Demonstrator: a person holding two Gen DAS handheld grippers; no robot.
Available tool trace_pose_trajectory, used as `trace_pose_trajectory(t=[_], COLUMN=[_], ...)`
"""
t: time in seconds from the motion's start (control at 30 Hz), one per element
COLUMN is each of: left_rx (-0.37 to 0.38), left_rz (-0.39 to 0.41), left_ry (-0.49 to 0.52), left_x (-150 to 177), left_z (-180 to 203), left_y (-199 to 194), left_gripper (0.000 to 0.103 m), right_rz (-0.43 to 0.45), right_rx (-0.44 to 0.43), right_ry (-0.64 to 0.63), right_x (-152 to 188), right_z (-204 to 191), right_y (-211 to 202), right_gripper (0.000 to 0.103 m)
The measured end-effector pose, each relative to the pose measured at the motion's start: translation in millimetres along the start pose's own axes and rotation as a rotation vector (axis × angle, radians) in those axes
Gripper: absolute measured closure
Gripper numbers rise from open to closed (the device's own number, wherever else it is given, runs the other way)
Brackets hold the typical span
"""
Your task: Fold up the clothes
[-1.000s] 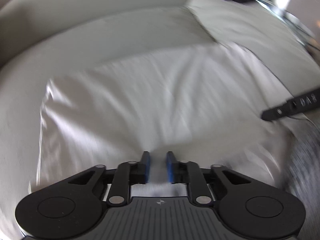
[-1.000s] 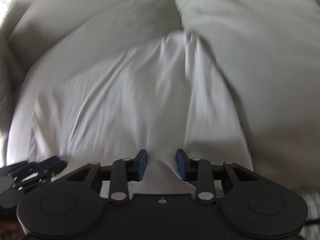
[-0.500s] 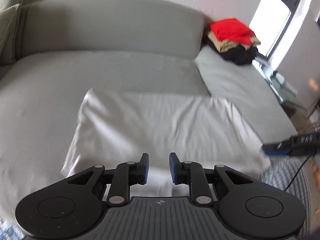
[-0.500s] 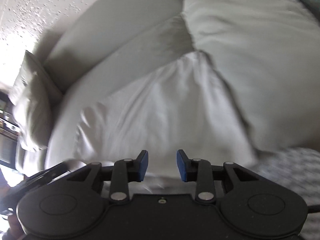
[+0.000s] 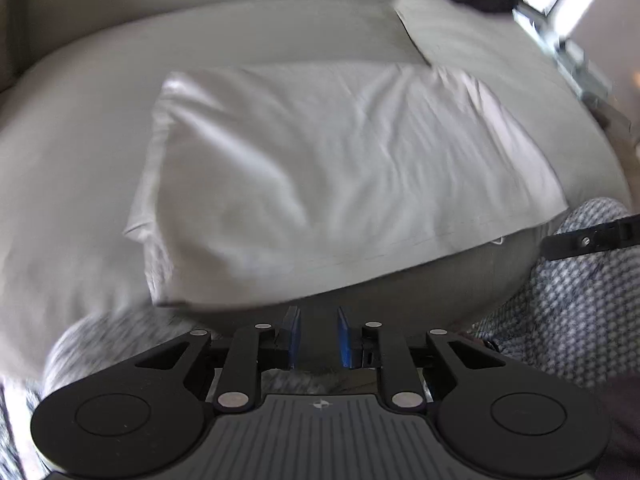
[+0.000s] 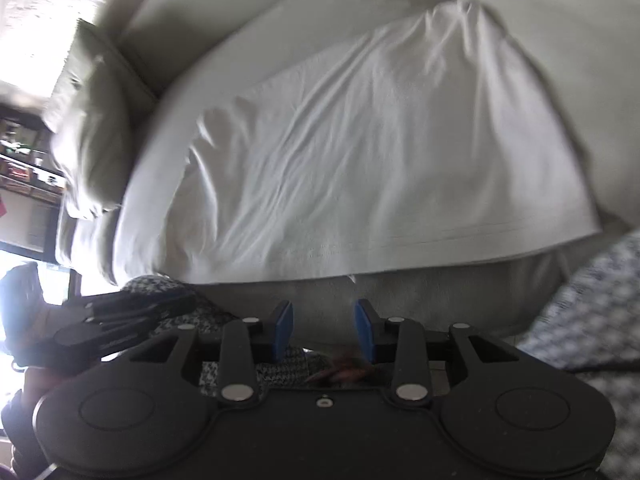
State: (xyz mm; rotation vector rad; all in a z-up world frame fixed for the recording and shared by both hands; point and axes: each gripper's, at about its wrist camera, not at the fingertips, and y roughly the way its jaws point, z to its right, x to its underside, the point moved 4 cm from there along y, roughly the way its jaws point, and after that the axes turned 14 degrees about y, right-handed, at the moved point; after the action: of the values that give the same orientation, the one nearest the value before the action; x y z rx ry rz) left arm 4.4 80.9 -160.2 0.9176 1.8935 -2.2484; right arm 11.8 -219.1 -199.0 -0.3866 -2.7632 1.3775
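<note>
Grey sofa seat carries the folded white garment, flat, hem along the seat's front edge. Both my hands pitched steeply down, hovering off that front edge over my patterned trousers. Left gripper: blue pads apart, narrow gap, nothing between. Right gripper: jaws opening, empty, clear of the cloth.

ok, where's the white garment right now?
The white garment lies flat on the grey sofa seat, centre of both wrist views, its hem at the seat's front edge just ahead of both hand-held grippers, neither touching it.
</note>
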Motion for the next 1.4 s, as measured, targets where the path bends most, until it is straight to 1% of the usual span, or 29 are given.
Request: trace_pose_trajectory(t=[0.03,0.1,0.17,0.2,0.23,0.37,0.5,0.57,0.6,0.67,0.77,0.8,0.83,0.87,0.93,1.03,1.1,1.23,1.3,1.37,1.4], left_rx=[-0.008,-0.060,-0.116,-0.132,-0.134,-0.091,-0.083,-0.085,-0.093,-0.113,-0.125,-0.121,-0.119,-0.119,-0.103,-0.057,-0.027,-0.002,-0.002,-0.003,-0.003], left_rz=[0.044,0.130,0.160,0.172,0.184,0.255,0.329,0.354,0.360,0.362,0.349,0.338,0.324,0.310,0.289,0.261,0.244,0.216,0.206,0.197,0.195], left_ry=[-0.047,-0.123,-0.186,-0.215,-0.241,-0.287,-0.244,-0.214,-0.205,-0.193,-0.203,-0.213,-0.225,-0.237,-0.232,-0.215,-0.217,-0.221,-0.218,-0.214,-0.210], left_x=[4,3,-3,-6,-10,-36,-70,-85,-92,-104,-116,-115,-114,-114,-116,-119,-121,-123,-123,-123,-123], left_z=[-10,-29,-43,-48,-52,-60,-63,-63,-64,-69,-80,-86,-89,-91,-88,-77,-70,-60,-57,-55,-53], left_y=[-11,-25,-25,-24,-23,-25,-37,-39,-38,-32,-10,-6,-1,6,22,46,60,78,81,84,84], left_gripper=[0.083,0.082,0.083,0.083,0.083,0.081,0.072,0.069,0.065,0.065,0.065,0.066,0.067,0.068,0.069,0.069,0.069,0.069,0.069,0.069,0.069], right_rz=[0.039,0.120,0.190,0.218,0.241,0.301,0.359,0.396,0.416,0.453,0.471,0.465,0.451,0.437,0.388,0.327,0.302,0.195,0.143,0.095,0.070], right_rx=[-0.008,-0.017,-0.015,-0.026,-0.037,-0.106,-0.154,-0.161,-0.156,-0.141,-0.117,-0.104,-0.087,-0.070,-0.034,0.026,0.059,0.028,0.039,0.059,0.069], right_ry=[0.012,0.051,0.102,0.120,0.133,0.131,0.115,0.105,0.101,0.099,0.126,0.136,0.147,0.158,0.181,0.201,0.211,0.203,0.175,0.141,0.124], right_x=[-3,-14,-25,-29,-32,-43,-63,-77,-84,-99,-130,-141,-151,-162,-180,-201,-213,-225,-224,-223,-223], right_z=[4,12,18,20,21,10,-10,-21,-23,-27,-19,-14,-8,-2,13,36,49,61,61,60,60], right_y=[-8,-19,-23,-26,-29,-48,-69,-75,-77,-77,-61,-53,-45,-36,-16,13,27,49,53,56,57], right_gripper=[0.061,0.061,0.061,0.061,0.061,0.061,0.060,0.048,0.046,0.040,0.039,0.040,0.043,0.051,0.057,0.057,0.057,0.058,0.064,0.074,0.075])
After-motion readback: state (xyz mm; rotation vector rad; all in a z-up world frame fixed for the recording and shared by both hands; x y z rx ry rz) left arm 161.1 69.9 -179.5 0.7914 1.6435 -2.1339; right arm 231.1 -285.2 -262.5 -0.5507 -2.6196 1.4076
